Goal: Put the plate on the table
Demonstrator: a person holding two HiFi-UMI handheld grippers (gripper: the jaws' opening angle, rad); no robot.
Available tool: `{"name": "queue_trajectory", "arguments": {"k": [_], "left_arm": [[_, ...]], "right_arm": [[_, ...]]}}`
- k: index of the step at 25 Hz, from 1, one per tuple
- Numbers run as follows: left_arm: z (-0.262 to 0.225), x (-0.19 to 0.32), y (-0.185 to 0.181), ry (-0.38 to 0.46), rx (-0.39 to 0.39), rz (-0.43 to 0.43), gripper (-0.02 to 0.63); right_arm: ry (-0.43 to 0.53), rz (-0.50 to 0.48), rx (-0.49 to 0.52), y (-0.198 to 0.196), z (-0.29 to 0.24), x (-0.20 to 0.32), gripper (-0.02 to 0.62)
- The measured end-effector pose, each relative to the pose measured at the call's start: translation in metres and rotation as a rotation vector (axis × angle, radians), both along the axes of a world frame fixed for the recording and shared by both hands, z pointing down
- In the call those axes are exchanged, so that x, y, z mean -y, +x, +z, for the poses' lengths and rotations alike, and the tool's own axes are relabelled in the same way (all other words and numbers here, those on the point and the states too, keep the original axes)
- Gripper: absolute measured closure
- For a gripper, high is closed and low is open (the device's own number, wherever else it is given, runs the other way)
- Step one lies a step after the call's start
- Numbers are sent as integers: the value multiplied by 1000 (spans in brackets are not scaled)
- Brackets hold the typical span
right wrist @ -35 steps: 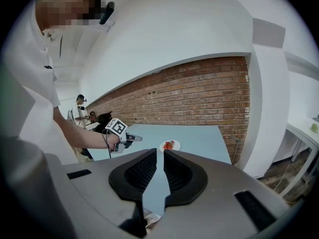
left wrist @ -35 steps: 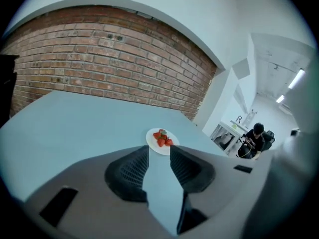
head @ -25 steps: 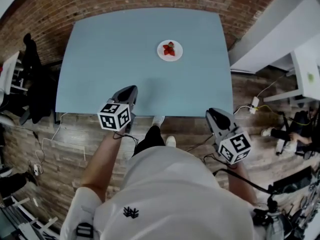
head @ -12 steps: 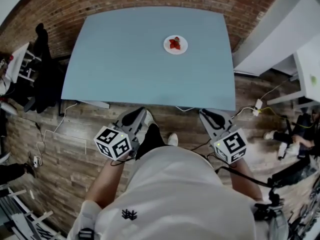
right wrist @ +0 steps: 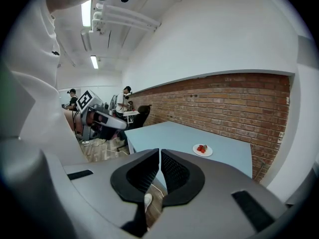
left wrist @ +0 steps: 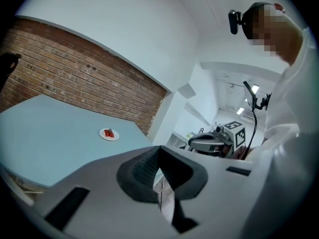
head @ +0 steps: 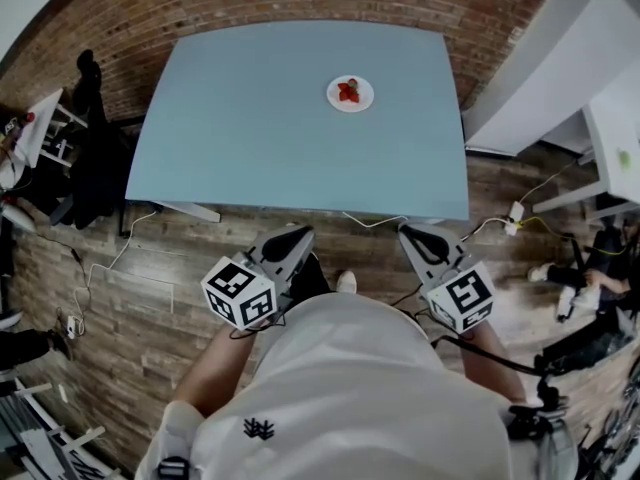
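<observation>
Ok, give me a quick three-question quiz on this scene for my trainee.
1. True or false: the plate sits on the blue table.
2. What is on the plate? A) a fork B) red fruit C) nothing
3. Fill in: the left claw and the right claw both have their jaws ____, with nothing between them.
Key: 1 true; 2 B; 3 shut.
</observation>
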State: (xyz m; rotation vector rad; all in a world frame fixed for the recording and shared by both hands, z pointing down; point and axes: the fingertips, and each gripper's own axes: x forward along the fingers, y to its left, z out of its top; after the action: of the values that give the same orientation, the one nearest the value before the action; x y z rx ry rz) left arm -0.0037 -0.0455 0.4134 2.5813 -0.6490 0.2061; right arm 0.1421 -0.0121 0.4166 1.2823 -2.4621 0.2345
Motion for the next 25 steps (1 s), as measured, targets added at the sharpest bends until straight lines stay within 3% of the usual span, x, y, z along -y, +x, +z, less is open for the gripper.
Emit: {"name": "queue_trajectory", "arguments": {"k": [13, 25], "left_arm": [[2, -5, 12, 9, -15, 9, 604], [5, 5, -6, -15, -5, -28, 604]], "right_arm": [[-21, -1, -2, -2, 3, -9, 588], [-40, -28, -15, -20, 9, 1, 588]]}}
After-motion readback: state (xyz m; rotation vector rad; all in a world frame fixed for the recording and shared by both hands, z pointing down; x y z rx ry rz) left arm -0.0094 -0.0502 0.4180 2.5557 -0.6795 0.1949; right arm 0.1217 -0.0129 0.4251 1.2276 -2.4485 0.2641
